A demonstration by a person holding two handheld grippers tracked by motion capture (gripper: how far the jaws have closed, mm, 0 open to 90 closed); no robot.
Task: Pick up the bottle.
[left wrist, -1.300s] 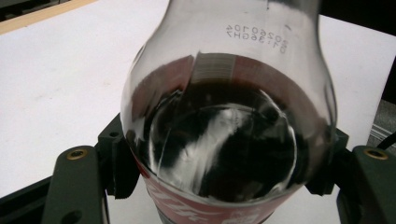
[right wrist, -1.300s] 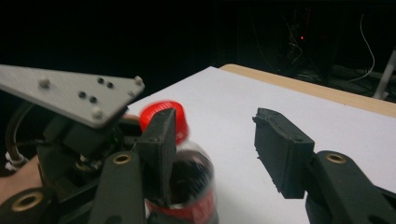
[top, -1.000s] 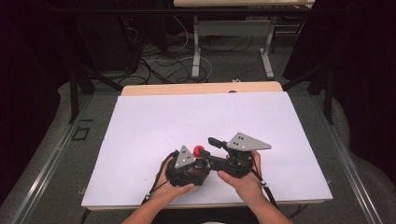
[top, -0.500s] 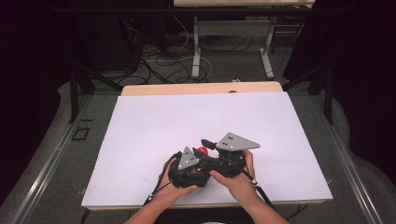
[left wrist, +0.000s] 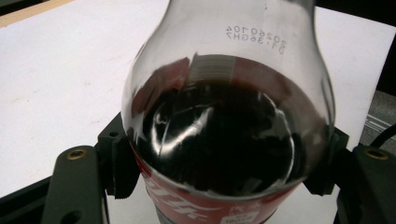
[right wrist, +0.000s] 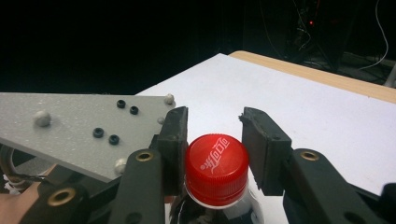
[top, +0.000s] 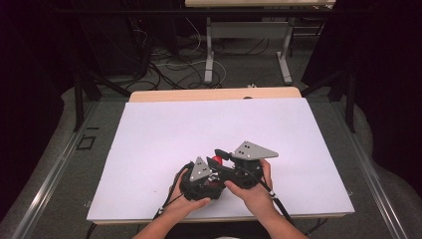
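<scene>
On the white table point(top: 149, 149), lower centre, the left gripper point(left wrist: 224, 186) clamps a cola bottle point(left wrist: 224, 140); the right gripper point(right wrist: 215, 140) pinches its red cap point(right wrist: 216, 161) (seemingly). Twisting could spill cola.

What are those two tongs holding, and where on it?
Both grip one cola bottle. The left tongs clamp its body at the top of the red label; the right tongs, jaws just closing, pinch its red cap.
</scene>
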